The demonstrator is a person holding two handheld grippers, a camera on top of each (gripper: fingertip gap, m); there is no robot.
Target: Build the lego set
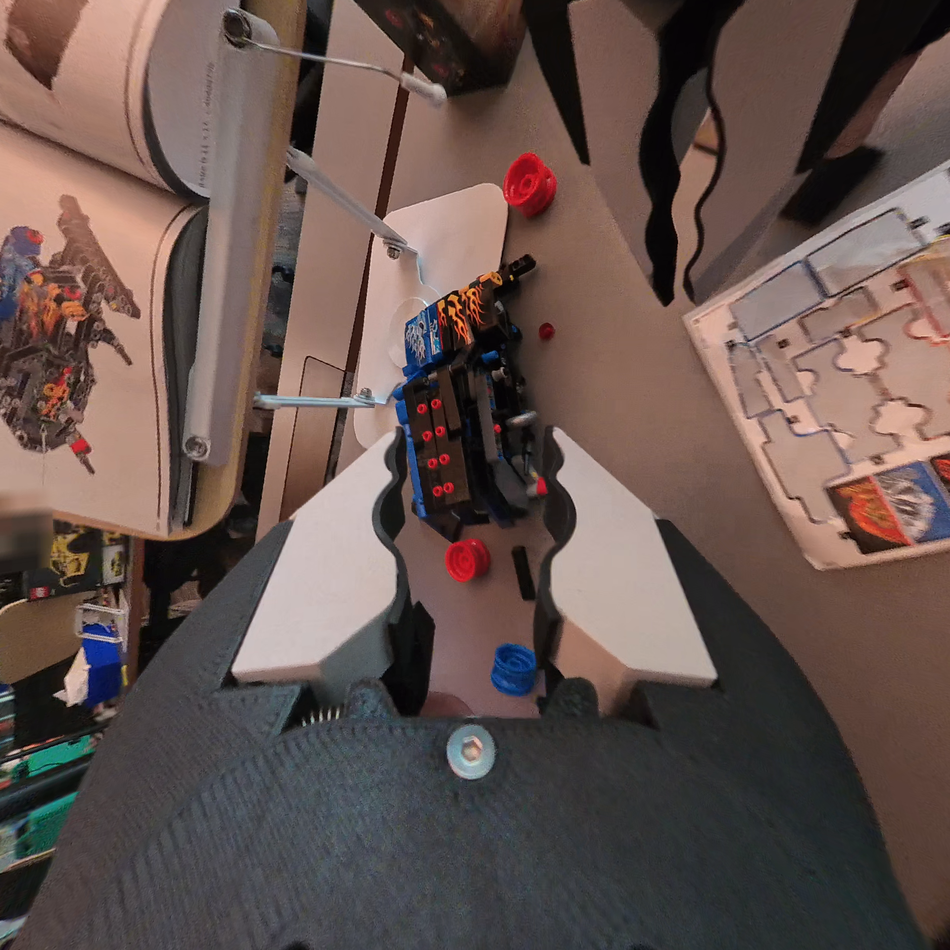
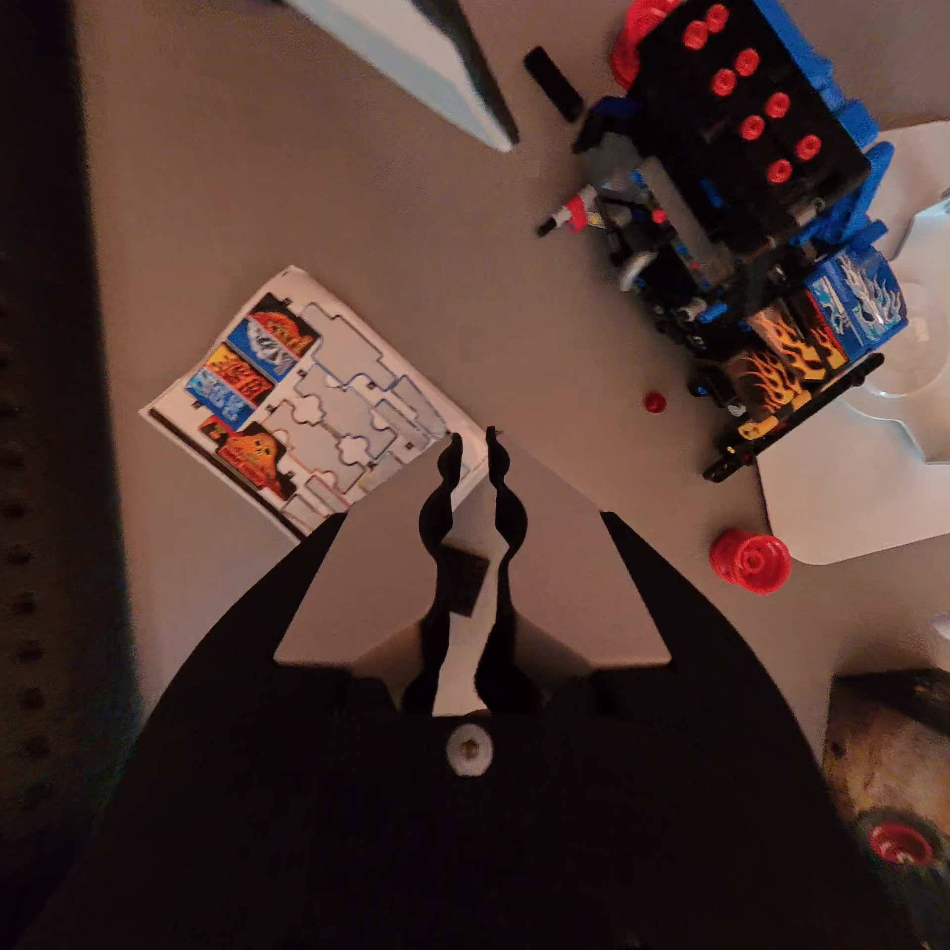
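- Left gripper (image 1: 470,437), black printed body with white finger blocks: fingers spread wide, either side of the near end of the model; whether the pads touch it cannot be told.
- Partly built lego vehicle (image 1: 465,411), black and blue bricks with red pins and flame-patterned panels: lies on the beige table (image 1: 642,514), its far end over the white stand base (image 1: 442,226).
- Red plastic wheel hub (image 1: 467,560): on the table between the left fingers, just below the model.
- Blue plastic wheel hub (image 1: 513,668): on the table near the gripper's palm.
- Second red wheel hub (image 1: 529,183): beside the white base's far corner.
- Small red round stud (image 1: 546,330): loose on the table, right of the model.
- Short black bar piece (image 1: 523,573): on the table near the right-hand finger of the left gripper.
- Sticker sheet (image 2: 318,411), white with mostly peeled outlines and a few coloured decals: flat on the table, well apart from the model.
- Right gripper (image 2: 473,437), dark body: fingers nearly together with a thin gap, gripping nothing, poised over the sheet's edge.
- Open instruction booklet (image 1: 77,329): propped on a stand at left.
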